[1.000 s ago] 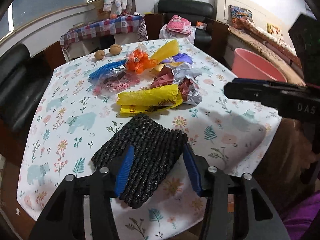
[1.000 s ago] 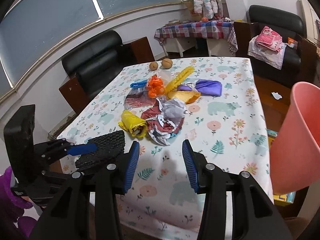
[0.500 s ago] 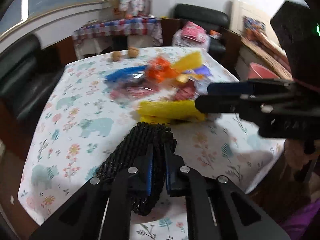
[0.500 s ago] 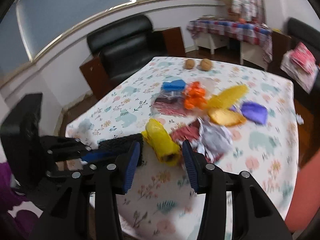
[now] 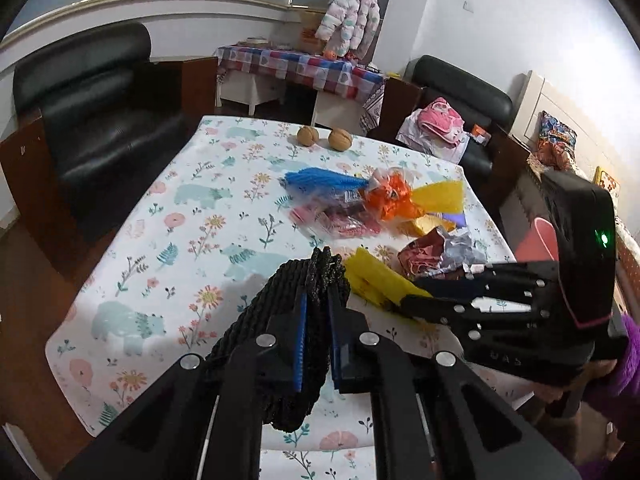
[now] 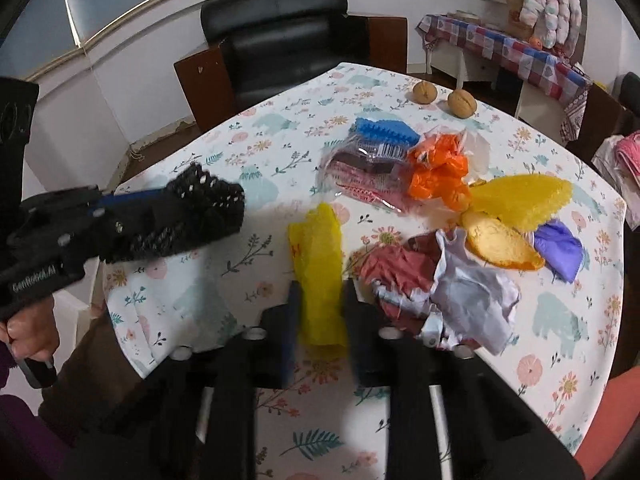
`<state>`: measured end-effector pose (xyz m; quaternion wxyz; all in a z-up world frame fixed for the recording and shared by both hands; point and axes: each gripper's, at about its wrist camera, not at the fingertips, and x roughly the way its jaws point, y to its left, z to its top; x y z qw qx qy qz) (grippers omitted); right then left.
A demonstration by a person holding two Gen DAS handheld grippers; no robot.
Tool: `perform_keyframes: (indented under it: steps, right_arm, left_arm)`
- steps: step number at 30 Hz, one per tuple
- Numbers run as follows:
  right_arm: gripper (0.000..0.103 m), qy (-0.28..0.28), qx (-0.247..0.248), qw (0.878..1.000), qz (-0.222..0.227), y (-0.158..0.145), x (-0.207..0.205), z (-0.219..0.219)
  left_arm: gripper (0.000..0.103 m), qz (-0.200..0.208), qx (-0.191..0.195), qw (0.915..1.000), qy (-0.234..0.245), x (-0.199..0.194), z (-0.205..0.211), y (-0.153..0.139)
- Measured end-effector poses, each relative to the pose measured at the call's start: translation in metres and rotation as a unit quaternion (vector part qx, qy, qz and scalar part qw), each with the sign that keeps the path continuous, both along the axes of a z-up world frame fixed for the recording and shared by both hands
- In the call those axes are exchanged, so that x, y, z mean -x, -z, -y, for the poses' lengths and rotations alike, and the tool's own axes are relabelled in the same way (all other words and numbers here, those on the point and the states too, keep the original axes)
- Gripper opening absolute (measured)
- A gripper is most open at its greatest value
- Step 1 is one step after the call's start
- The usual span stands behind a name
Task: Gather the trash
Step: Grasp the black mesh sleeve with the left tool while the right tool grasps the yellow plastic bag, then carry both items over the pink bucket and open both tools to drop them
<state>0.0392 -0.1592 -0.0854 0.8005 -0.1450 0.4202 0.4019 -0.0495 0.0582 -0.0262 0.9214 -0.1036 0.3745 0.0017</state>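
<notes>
My left gripper point(image 5: 317, 344) is shut on a black foam net sleeve point(image 5: 280, 320) and holds it above the table's near edge; it also shows in the right wrist view point(image 6: 192, 216). My right gripper point(image 6: 320, 312) has its jaws close around a yellow wrapper point(image 6: 320, 264), which shows in the left wrist view point(image 5: 376, 280) too. Other trash lies on the floral tablecloth point(image 6: 560, 320): a crumpled red and silver wrapper point(image 6: 440, 288), an orange bag point(image 6: 440, 176), a yellow net point(image 6: 520, 200), a purple piece point(image 6: 560, 248), a blue net point(image 6: 384, 132) and a clear pink packet point(image 6: 360, 176).
Two walnuts point(image 5: 324, 136) sit at the table's far edge. A pink bin point(image 5: 536, 244) stands right of the table. Black armchairs point(image 5: 100, 112) stand left and behind. A checked side table point(image 5: 300, 68) is at the back.
My left gripper has shut on the black net sleeve and lifted it. My right gripper has moved left and forward to the yellow wrapper and its jaws have narrowed around it.
</notes>
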Motion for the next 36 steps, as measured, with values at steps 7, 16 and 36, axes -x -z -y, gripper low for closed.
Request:
perform_keyframes:
  steps: [7,16,36]
  right_arm:
    - [0.015,0.042,-0.053,0.998,0.016,-0.029,0.026,0.025]
    - [0.015,0.124,-0.113,0.984,0.056,-0.071,0.05,0.093]
    - [0.015,0.395,-0.115,0.903,0.123,-0.103,0.051,0.314]
  left_arm:
    - [0.009,0.039,0.004,0.9991,0.017,0.012,0.006,-0.031]
    - [0.009,0.084,0.011,0.9944,0.063,0.009,0.053,-0.074]
    - [0.009,0.088,0.05,0.9672,0.233,-0.049,0.267,-0.121]
